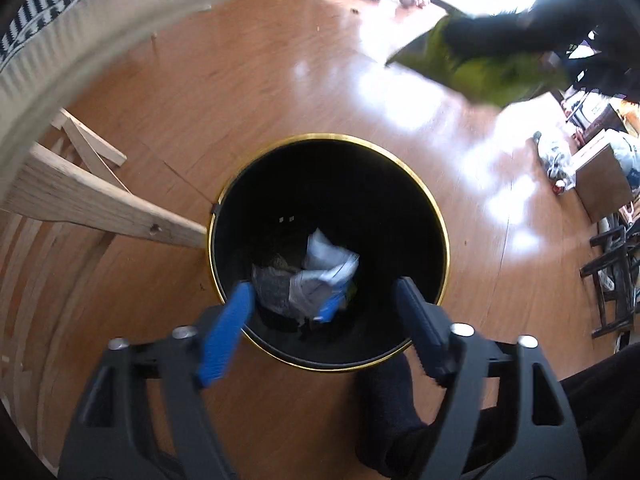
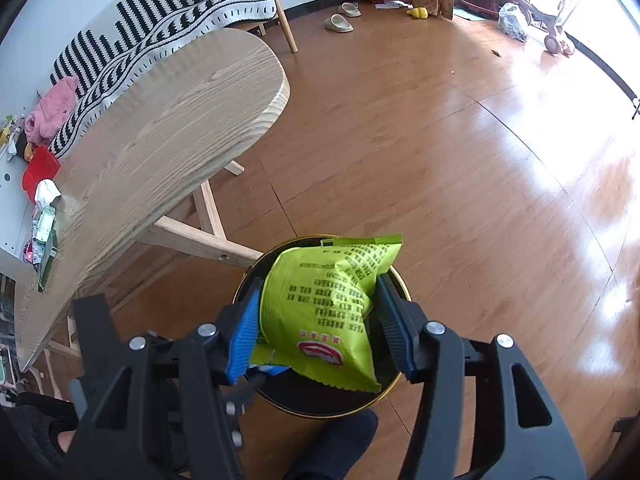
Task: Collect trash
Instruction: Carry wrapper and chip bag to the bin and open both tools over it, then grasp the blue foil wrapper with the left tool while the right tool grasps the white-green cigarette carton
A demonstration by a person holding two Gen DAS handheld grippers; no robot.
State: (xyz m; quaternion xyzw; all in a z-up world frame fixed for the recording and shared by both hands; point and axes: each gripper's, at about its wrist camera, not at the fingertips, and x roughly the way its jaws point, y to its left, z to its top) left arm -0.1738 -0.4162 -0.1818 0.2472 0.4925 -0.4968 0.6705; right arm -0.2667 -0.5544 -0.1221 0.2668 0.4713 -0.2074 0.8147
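Observation:
A black trash bin with a gold rim [image 1: 436,208] stands on the wooden floor. Crumpled white paper [image 1: 328,260] and grey wrappers [image 1: 276,284] lie at its bottom. My left gripper [image 1: 324,288] hangs open right over the bin's mouth, with nothing between its blue and black fingers. My right gripper [image 2: 320,286] is shut on a puffy green snack bag [image 2: 320,312] and holds it just above the bin [image 2: 390,364]. From the left wrist view that green bag [image 1: 480,68] shows blurred at the upper right, held by the dark right gripper.
A light wooden table [image 2: 160,140] stands left of the bin, and its leg brace [image 1: 100,200] reaches the rim. A person's black-socked foot [image 2: 332,440] rests by the bin's near side. A striped sofa [image 2: 160,12], slippers [image 2: 340,22] and floor clutter [image 1: 556,156] lie farther off.

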